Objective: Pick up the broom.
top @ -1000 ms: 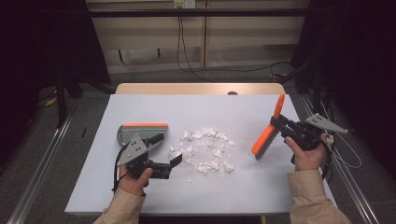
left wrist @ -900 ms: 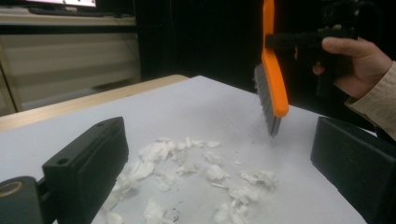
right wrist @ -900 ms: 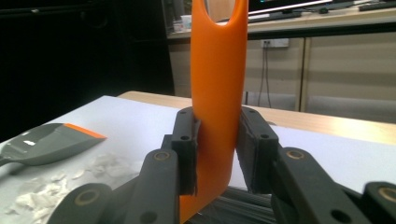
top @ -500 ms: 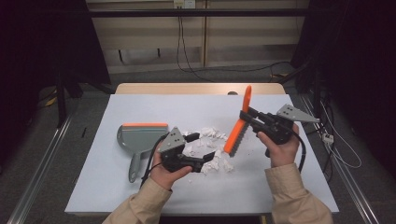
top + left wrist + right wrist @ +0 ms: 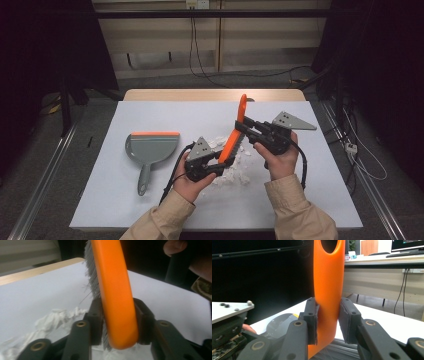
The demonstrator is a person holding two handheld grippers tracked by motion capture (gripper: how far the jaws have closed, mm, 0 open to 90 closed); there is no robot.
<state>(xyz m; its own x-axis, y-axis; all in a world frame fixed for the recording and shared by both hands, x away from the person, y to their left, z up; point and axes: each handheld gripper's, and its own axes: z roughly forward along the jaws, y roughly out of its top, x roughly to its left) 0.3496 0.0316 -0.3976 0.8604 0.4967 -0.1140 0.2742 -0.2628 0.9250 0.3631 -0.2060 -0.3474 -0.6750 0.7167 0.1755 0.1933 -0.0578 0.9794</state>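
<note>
Two grippers clamp one orange brush (image 5: pixel 234 136) at the frame's centre: the left gripper (image 5: pixel 220 162), jaws just closing, pinches its lower bristle end (image 5: pixel 117 322), while the right gripper (image 5: pixel 242 124) grips the handle (image 5: pixel 327 302). Paper scraps (image 5: pixel 235 167) lie beneath; a grey dustpan (image 5: pixel 150 150) sits well left on the table (image 5: pixel 325 200)

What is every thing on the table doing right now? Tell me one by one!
Brush: lifted off the table, tilted, gripped at both ends.
Left gripper: jaws just closed, shut on the brush's bristle end.
Right gripper: shut on the brush's handle.
Dustpan: lying flat on the table, untouched.
Paper scraps: loose pile on the table under the brush.
</note>
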